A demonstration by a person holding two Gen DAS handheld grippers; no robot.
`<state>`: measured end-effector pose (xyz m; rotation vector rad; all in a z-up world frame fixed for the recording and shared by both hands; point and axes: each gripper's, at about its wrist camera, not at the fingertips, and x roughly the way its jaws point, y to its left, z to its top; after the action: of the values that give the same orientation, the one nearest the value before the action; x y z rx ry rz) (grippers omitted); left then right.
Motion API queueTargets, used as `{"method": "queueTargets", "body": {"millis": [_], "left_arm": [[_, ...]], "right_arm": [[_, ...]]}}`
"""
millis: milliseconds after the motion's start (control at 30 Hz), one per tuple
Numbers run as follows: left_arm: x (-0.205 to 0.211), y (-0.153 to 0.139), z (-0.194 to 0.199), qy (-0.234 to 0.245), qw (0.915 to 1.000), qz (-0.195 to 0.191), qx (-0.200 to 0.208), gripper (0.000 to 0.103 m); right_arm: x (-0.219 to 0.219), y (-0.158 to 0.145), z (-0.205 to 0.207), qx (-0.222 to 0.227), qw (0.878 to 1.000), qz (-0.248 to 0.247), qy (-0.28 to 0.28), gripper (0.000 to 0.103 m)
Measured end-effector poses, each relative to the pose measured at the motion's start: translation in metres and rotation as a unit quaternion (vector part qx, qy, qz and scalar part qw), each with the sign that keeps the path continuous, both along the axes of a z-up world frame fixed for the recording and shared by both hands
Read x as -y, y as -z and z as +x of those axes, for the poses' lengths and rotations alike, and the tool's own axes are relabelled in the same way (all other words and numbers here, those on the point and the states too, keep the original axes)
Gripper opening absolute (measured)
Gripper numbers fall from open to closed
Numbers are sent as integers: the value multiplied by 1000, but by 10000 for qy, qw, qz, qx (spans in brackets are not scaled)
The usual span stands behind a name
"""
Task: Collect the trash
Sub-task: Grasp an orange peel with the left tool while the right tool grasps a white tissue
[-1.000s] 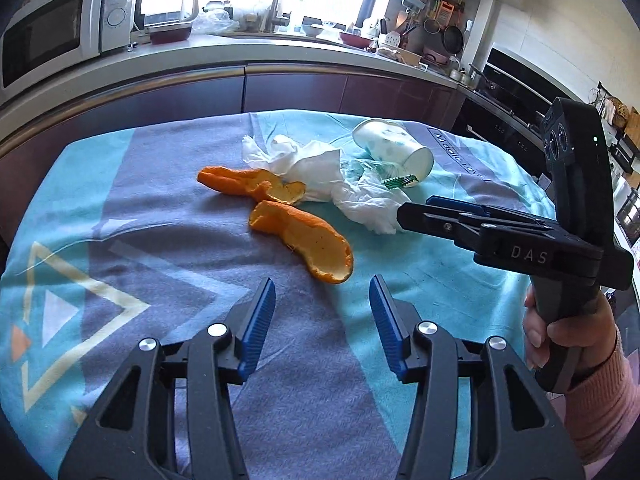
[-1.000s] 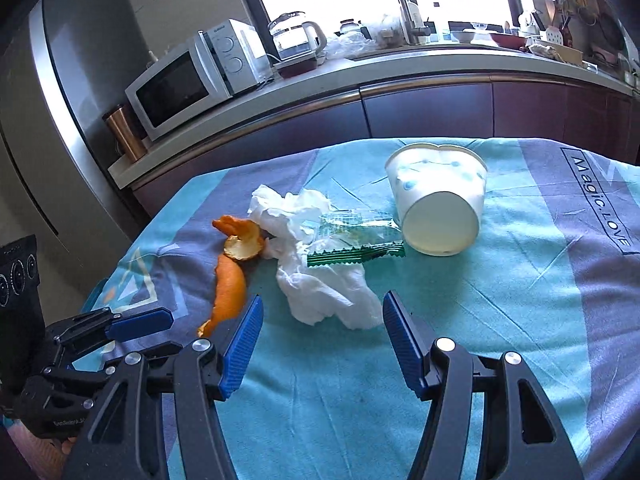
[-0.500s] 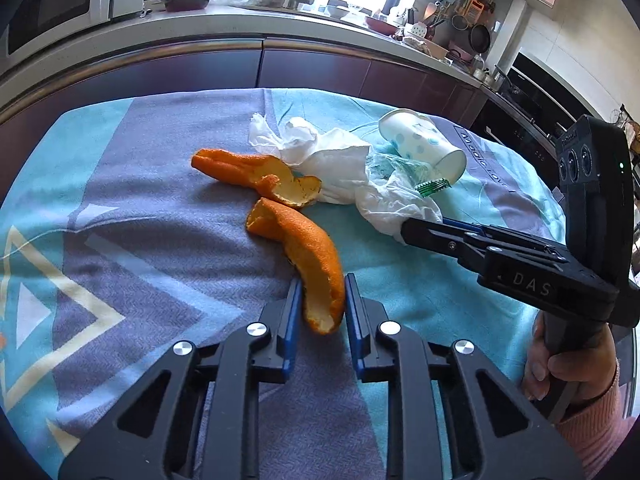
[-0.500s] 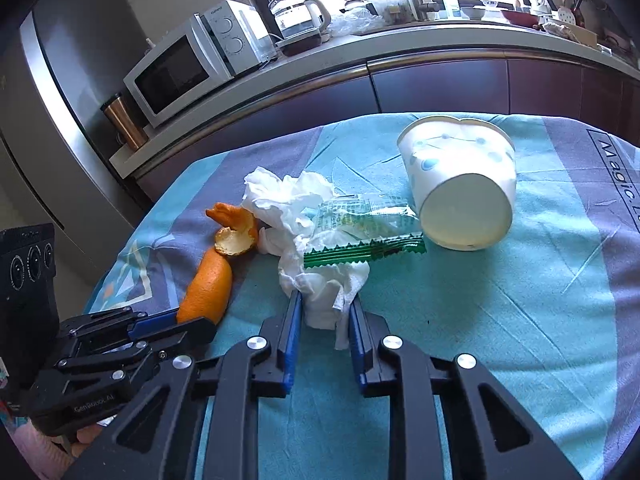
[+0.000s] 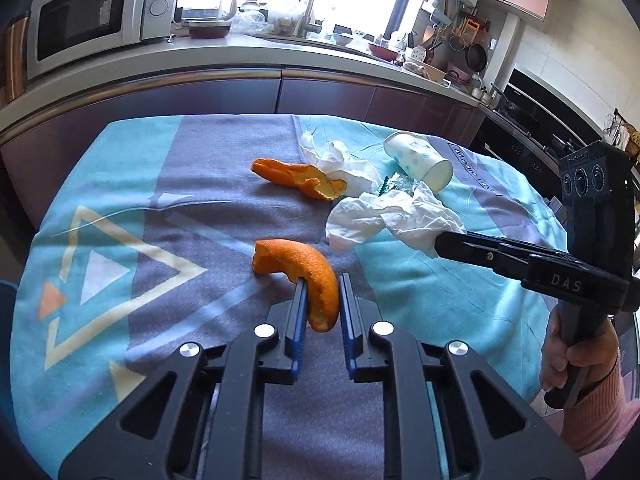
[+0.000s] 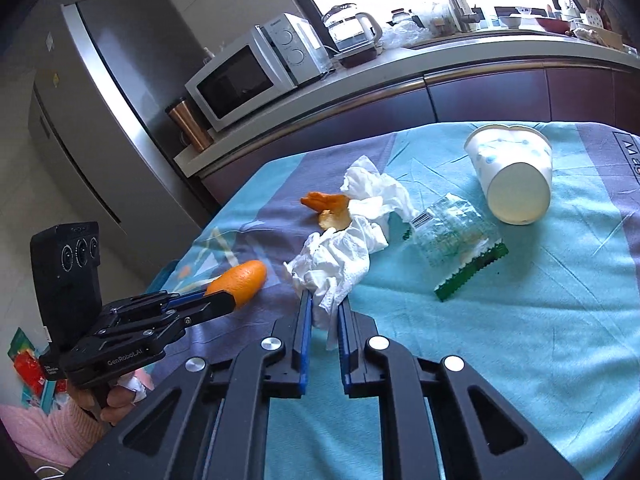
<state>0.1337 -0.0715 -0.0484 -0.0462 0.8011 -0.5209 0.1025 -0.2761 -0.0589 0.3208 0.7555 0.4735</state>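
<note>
A curved orange peel [image 5: 296, 258] sits between the fingers of my left gripper [image 5: 322, 281], whose jaws are closing on it; its pads press the peel's near end. My right gripper [image 6: 325, 298] is shut on a crumpled white tissue [image 6: 332, 264], which trails back over the cloth. From the right wrist the left gripper [image 6: 224, 300] shows with the peel [image 6: 244, 278] at its tip. A second peel [image 5: 298, 178], another tissue [image 5: 340, 160], a clear green-edged wrapper [image 6: 452, 236] and a tipped paper cup [image 6: 514, 172] lie behind.
The trash lies on a table under a teal and purple cloth [image 5: 120, 208]. Behind it runs a kitchen counter with a microwave [image 5: 92, 20] and a kettle [image 5: 206, 4]. A fridge [image 6: 120, 100] stands at the left. A hand in a pink sleeve [image 5: 580, 360] holds the right gripper.
Both grippers went from wide open to closed, the left on the near orange peel and the right on the tissue. Peel and tissue have been drawn away from the pile.
</note>
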Motion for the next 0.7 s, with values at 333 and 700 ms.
{"method": "queueTargets", "body": {"millis": [333, 700], "left_arm": [[-43, -7, -30, -250, 9996, -20, 161, 15], [-73, -19, -54, -502, 9980, 19, 377, 14]], "right_arm": [[-33, -7, -12, 107, 9990, 195, -397, 11], [-71, -8, -12, 135, 9964, 262, -789, 11]]}}
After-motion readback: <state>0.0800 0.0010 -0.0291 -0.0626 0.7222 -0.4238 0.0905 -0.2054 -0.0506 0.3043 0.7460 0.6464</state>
